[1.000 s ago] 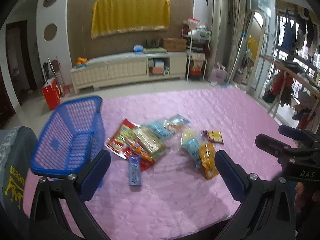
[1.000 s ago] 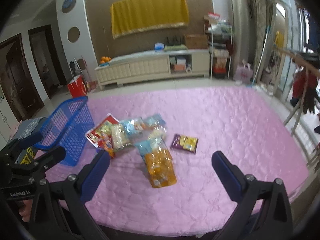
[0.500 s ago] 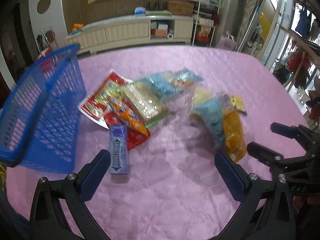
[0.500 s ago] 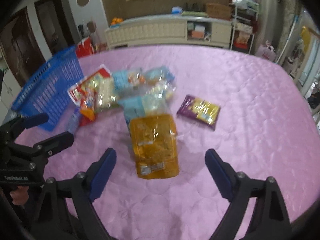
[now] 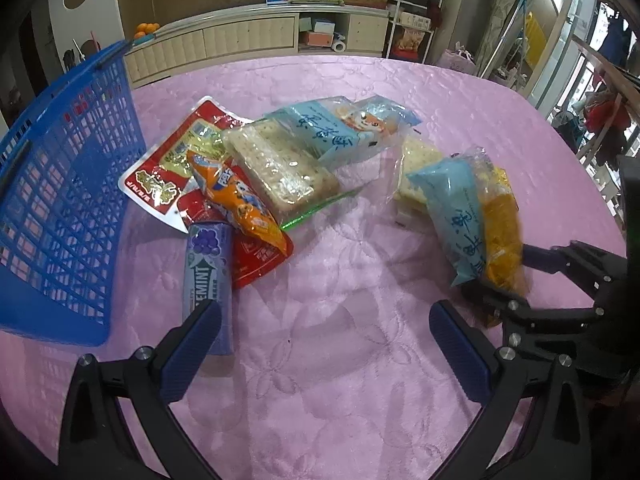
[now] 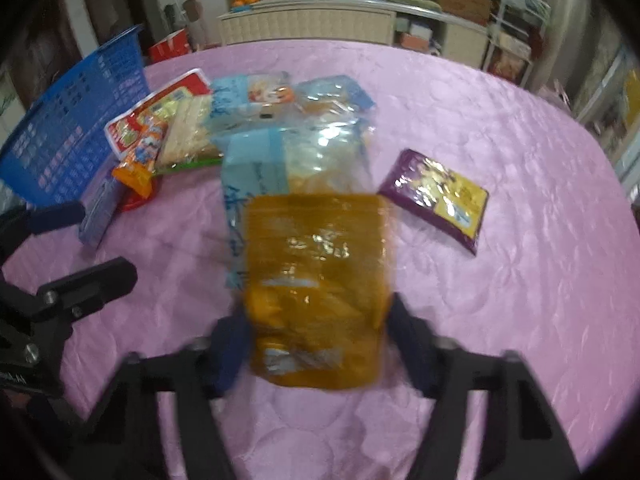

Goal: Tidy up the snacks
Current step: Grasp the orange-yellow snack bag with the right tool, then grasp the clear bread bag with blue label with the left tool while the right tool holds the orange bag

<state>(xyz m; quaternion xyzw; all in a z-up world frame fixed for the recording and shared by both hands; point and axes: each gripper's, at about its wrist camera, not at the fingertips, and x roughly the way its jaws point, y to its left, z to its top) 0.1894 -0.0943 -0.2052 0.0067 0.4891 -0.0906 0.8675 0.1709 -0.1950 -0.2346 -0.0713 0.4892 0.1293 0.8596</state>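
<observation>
Orange pouch (image 6: 316,288) lying flat on the pink table (image 6: 500,280), squarely between the fingers of the right tool (image 6: 318,344); pads close on both side edges, blurred, so whether contact is made cannot be told, and the grip not yet judged firm. Straddled at its near end, likely to pinch the thin bag across its width for a lift. Overlapping its far edge, a blue cracker pack (image 6: 256,168), liable to drag along if the pouch slides. Further ahead and left of that tool, the rest of the heap: a red packet (image 5: 168,176), an orange stick pack (image 5: 236,204), a clear cracker bag (image 5: 280,168). Off to the right, alone, a purple packet (image 6: 436,196). Left tool (image 5: 324,340) spread wide, holding nothing, its left pad just over a mint box (image 5: 208,276), seemingly lined up as the next pick. Blue basket (image 5: 60,200) tipped beside the heap, left of both tools, mouth toward the snacks, probably the destination.
</observation>
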